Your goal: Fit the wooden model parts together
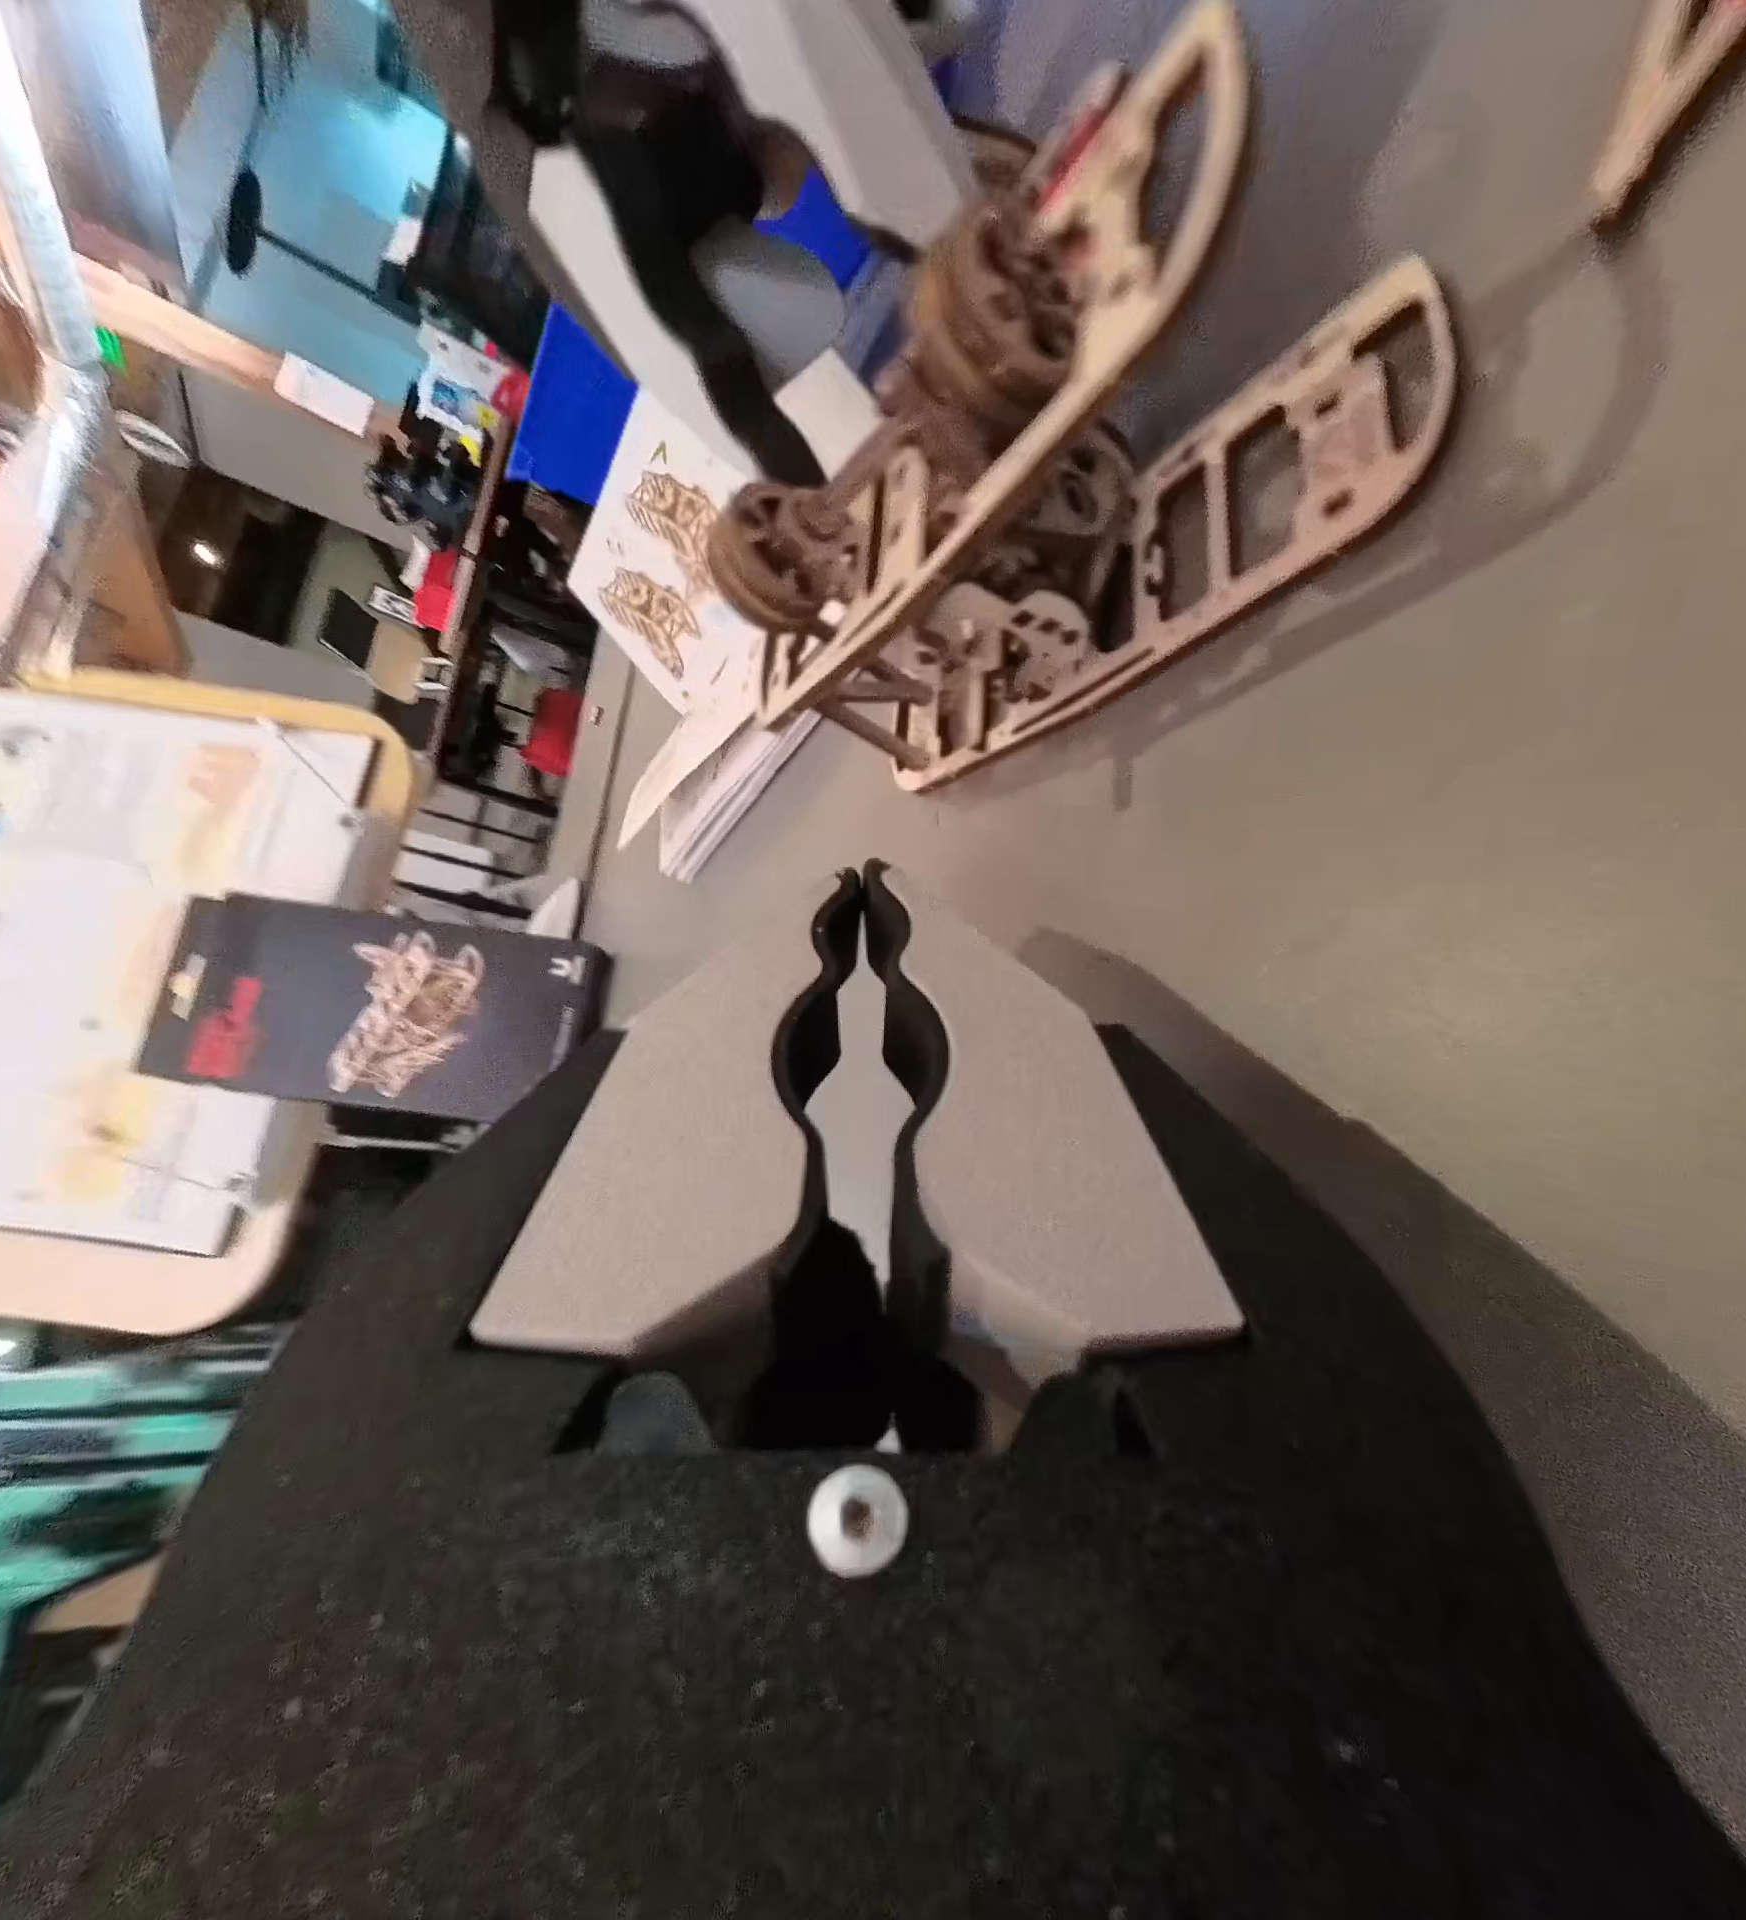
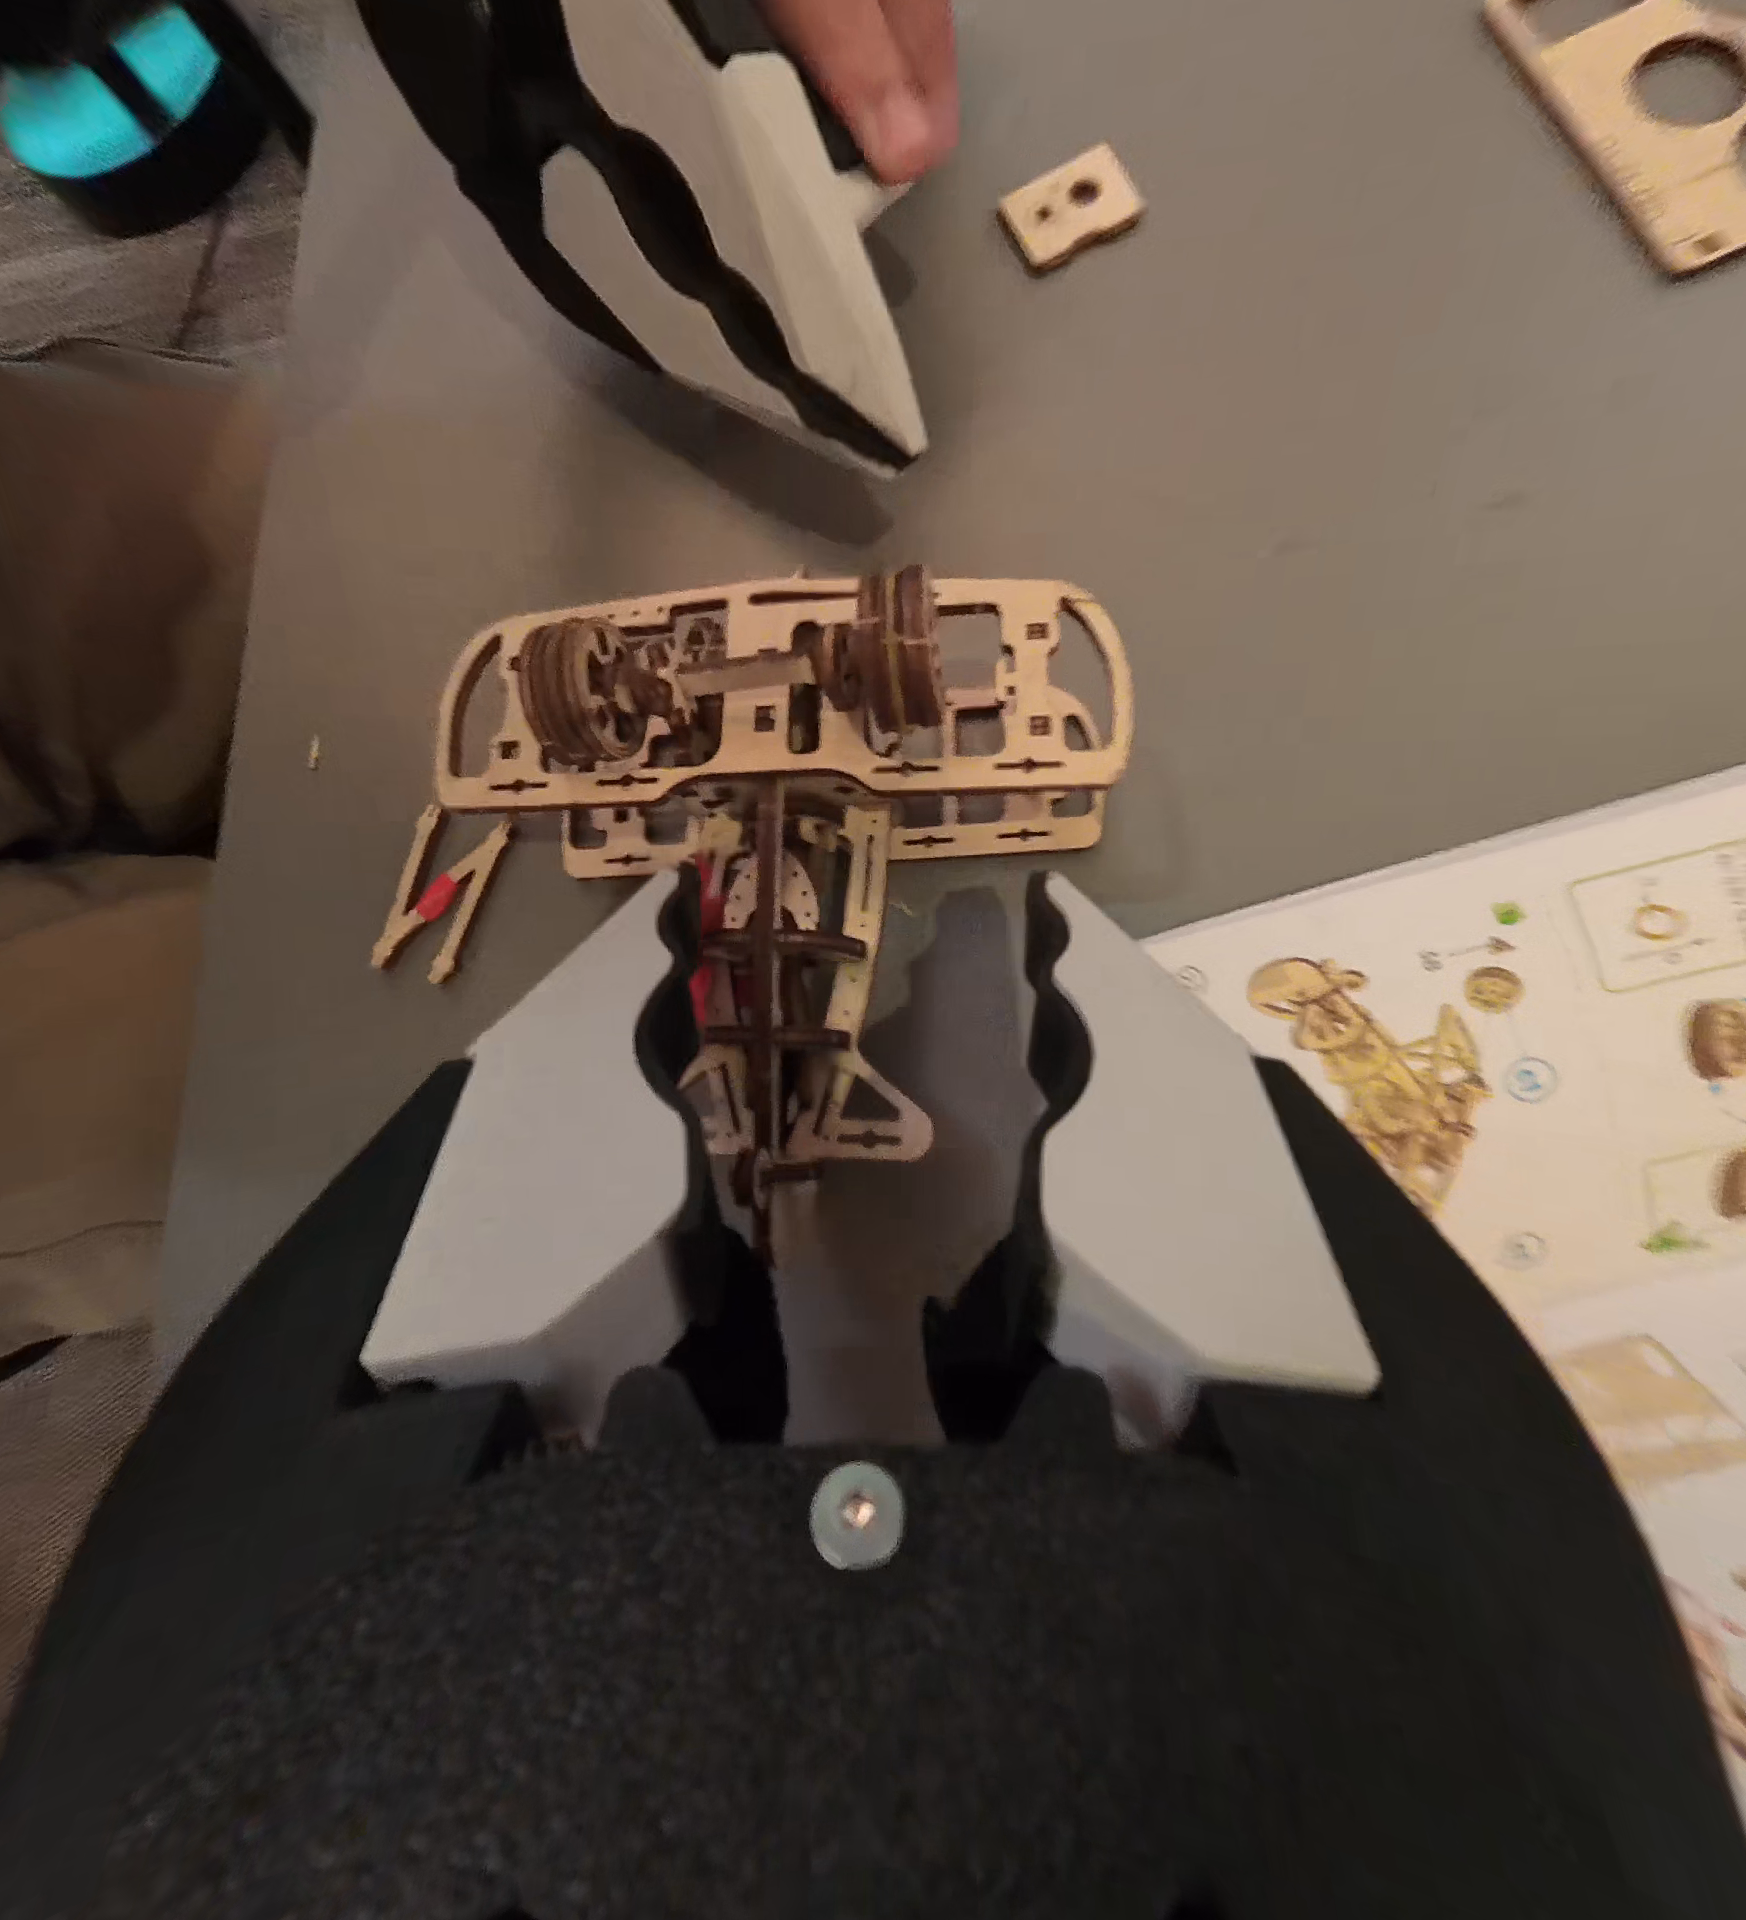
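Note:
The wooden model (image 2: 786, 696), a pale oval frame carrying dark gear wheels, stands on the grey table (image 2: 1316, 540). Its narrow geared arm (image 2: 796, 1029) reaches back between my right gripper's fingers. My right gripper (image 2: 853, 894) is open; the arm lies close to the left finger with a clear gap to the right one. My left gripper (image 1: 864, 883) is shut and empty, above the table, short of the model (image 1: 1004, 447). It also shows in the right wrist view (image 2: 827, 343), beyond the model, with a hand (image 2: 900, 94) on it.
A flat wooden side frame (image 1: 1295, 499) lies by the model. A V-shaped piece with a red band (image 2: 438, 899), a small drilled plate (image 2: 1071, 218) and a sheet with round holes (image 2: 1679, 135) lie around. Instruction pages (image 2: 1523, 1091) are right; a dark box (image 1: 370, 1008) is left.

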The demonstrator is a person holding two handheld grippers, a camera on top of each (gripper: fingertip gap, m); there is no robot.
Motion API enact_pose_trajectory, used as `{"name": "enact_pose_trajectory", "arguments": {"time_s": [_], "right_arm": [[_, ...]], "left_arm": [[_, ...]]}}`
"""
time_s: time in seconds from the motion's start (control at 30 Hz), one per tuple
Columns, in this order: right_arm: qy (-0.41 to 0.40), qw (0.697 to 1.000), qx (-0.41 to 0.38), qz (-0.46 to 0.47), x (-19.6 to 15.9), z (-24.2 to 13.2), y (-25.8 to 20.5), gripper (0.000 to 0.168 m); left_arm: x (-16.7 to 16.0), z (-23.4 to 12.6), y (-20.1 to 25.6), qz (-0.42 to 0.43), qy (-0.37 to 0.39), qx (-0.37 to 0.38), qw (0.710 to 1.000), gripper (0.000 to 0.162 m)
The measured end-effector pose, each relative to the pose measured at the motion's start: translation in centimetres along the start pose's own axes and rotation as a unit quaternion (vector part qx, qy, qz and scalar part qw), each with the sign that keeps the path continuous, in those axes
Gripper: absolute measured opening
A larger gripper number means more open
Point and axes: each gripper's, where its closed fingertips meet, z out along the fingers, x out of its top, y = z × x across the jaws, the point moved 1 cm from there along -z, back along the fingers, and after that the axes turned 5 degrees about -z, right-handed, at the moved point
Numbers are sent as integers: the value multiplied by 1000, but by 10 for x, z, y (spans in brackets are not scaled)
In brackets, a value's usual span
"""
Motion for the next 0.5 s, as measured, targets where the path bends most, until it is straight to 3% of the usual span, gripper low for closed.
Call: {"name": "enact_pose_trajectory", "arguments": {"time_s": [0.13,0.27,0.37,0.5], "right_arm": [[80,993,-91,-13,22,-36,27,65],[189,961,-197,33,35,-71,69,65],[169,948,-260,77,13,-67,101,75],[123,941,-277,149,-21,-41,123,80]], "left_arm": [[0,-6,-31,-169,42,-1,985,0],[-10,-11,-64,-343,73,-10,937,6],[-14,-13,-76,-402,90,-12,911,9],[-27,-12,-84,-434,78,-8,898,24]]}}
